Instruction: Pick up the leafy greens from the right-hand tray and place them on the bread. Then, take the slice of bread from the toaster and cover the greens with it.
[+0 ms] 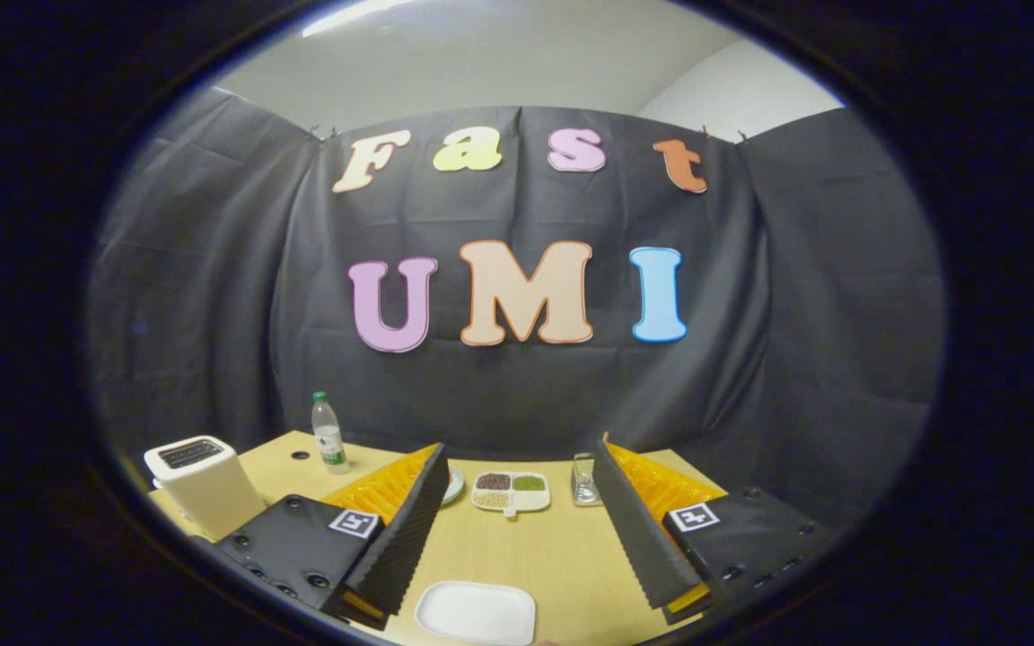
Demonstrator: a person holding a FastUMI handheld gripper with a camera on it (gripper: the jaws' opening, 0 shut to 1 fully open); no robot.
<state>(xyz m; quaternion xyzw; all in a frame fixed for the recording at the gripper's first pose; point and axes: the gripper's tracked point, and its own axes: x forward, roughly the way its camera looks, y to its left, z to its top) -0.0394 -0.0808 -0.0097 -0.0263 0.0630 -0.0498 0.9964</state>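
Gripper (pixel 517 538) spread wide and empty above the table (pixel 562 556).

The greens sit in the divided tray (pixel 511 493), straight ahead and far beyond the fingers, in its far-right compartment (pixel 529 483). A white plate (pixel 476 612) lies near, between the fingers; the toaster (pixel 203 480) stands off left.

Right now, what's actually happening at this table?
Nothing is being held yet. The gripper hangs open above the wooden table, fingers spread wide. Between them lies a white plate; just beyond sits a divided dish of small foods. A white toaster and a water bottle stand beyond the left finger.
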